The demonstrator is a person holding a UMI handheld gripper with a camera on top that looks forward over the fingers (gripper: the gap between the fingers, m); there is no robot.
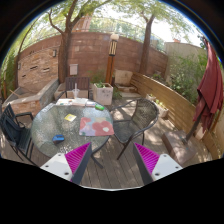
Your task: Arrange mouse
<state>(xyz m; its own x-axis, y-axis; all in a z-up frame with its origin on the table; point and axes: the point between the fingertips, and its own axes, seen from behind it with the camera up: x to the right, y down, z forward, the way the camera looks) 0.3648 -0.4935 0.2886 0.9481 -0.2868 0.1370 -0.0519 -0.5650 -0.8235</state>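
Outdoor patio with wooden deck [110, 172] and brick wall [90, 55] behind. Gripper [112, 160] released, magenta pads [76, 157] spread wide apart, nothing between them, held well back from a round glass surface [48, 128]. On the surface: a patterned mat [96, 122], a small dark object [59, 138], possibly the mouse, near the front rim, too small to tell for sure; a yellow note [70, 117]; a white box [102, 94] at the far side. Dark chairs [14, 130] around. Red cloth [212, 90] hanging off to one side.
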